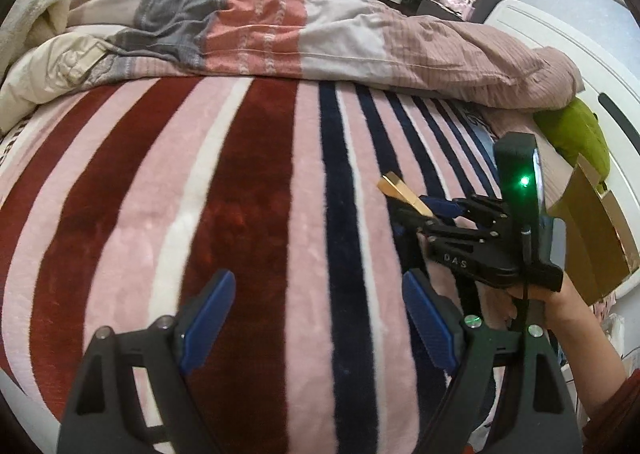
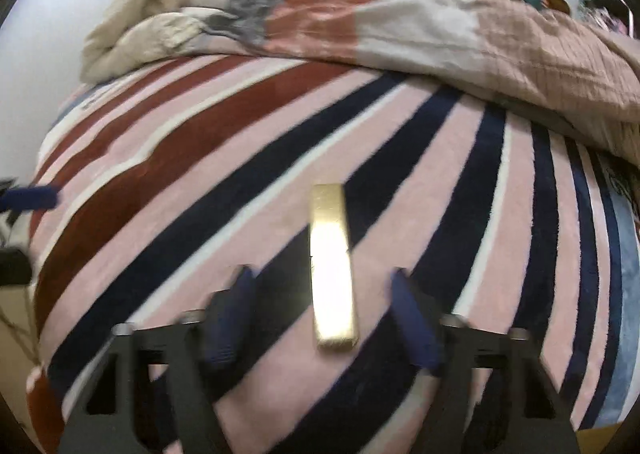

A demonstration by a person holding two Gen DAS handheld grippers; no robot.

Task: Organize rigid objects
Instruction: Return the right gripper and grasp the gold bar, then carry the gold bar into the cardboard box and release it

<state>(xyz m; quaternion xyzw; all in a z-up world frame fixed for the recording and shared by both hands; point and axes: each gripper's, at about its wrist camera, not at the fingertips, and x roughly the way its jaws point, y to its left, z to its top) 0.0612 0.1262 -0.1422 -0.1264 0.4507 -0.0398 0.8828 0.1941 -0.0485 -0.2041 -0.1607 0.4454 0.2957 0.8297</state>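
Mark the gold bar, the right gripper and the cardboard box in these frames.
gold bar (image 2: 333, 274): right wrist view, middle of its shiny top face.
right gripper (image 2: 320, 314): right wrist view, midway between its blue fingertips.
cardboard box (image 1: 592, 234): left wrist view, its brown side wall.

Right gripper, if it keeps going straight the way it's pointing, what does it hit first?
Most likely the gold bar, which lies lengthwise between the right gripper fingers, apparently untouched by them. Under it is only the striped blanket. Depth is hard to judge through the blur.

Striped bed (image 2: 240, 174) carries a gold bar (image 2: 333, 266) and rumpled quilt (image 2: 440, 26).
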